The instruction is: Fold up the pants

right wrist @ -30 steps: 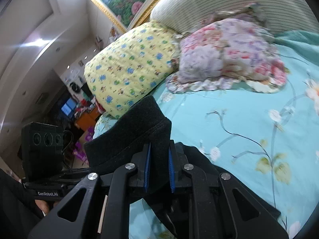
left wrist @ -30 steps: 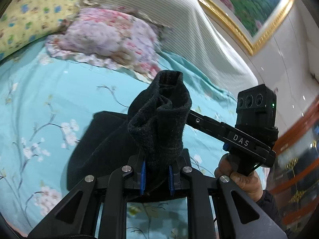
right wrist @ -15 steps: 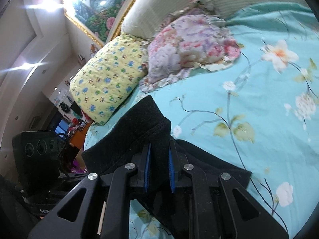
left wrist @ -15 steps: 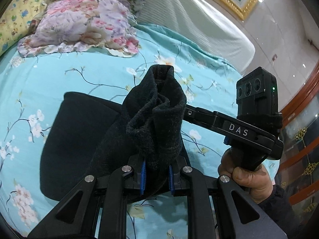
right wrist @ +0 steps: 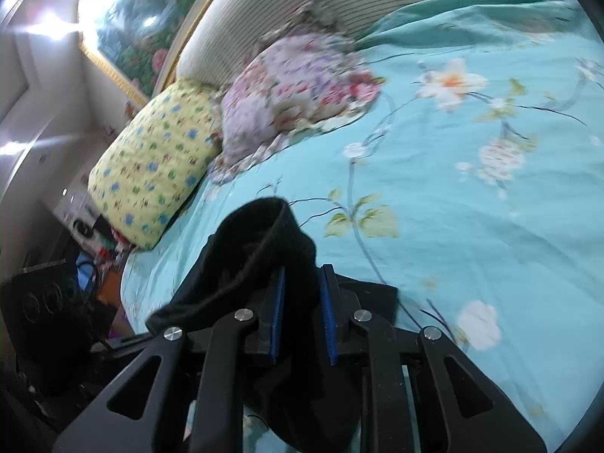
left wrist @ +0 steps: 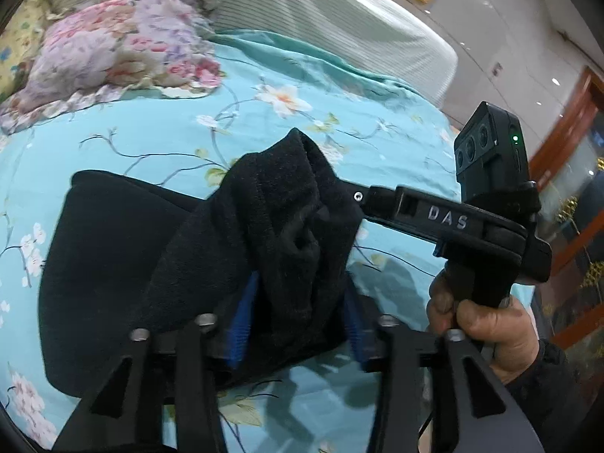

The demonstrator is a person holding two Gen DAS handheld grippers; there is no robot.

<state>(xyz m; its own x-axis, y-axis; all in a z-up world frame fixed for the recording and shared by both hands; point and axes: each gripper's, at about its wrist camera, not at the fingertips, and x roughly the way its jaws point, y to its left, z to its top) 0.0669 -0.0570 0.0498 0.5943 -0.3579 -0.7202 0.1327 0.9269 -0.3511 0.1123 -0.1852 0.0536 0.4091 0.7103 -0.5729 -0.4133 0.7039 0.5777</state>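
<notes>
The black fleece pants (left wrist: 124, 264) lie folded on the turquoise floral bedsheet (left wrist: 132, 128), with one end bunched up. My left gripper (left wrist: 298, 324) has its jaws spread apart around that bunch, blue pads (left wrist: 239, 317) on either side. My right gripper (right wrist: 300, 321) still holds a fold of the same pants (right wrist: 260, 249) between its blue pads (right wrist: 278, 313), the jaws slightly apart. The right gripper's body (left wrist: 453, 222) shows in the left wrist view, held by a hand (left wrist: 487, 324), its tip hidden behind the cloth.
A pink floral pillow (left wrist: 113, 49) and a yellow patterned pillow (right wrist: 158, 166) lie at the head of the bed by the striped headboard (left wrist: 339, 19). The left gripper's body (right wrist: 45, 309) shows at the left of the right wrist view. Wooden furniture (left wrist: 566, 188) stands right of the bed.
Both grippers have come down toward the sheet with the cloth. The left jaws have spread wide from their tight pinch. The right jaws have widened a little.
</notes>
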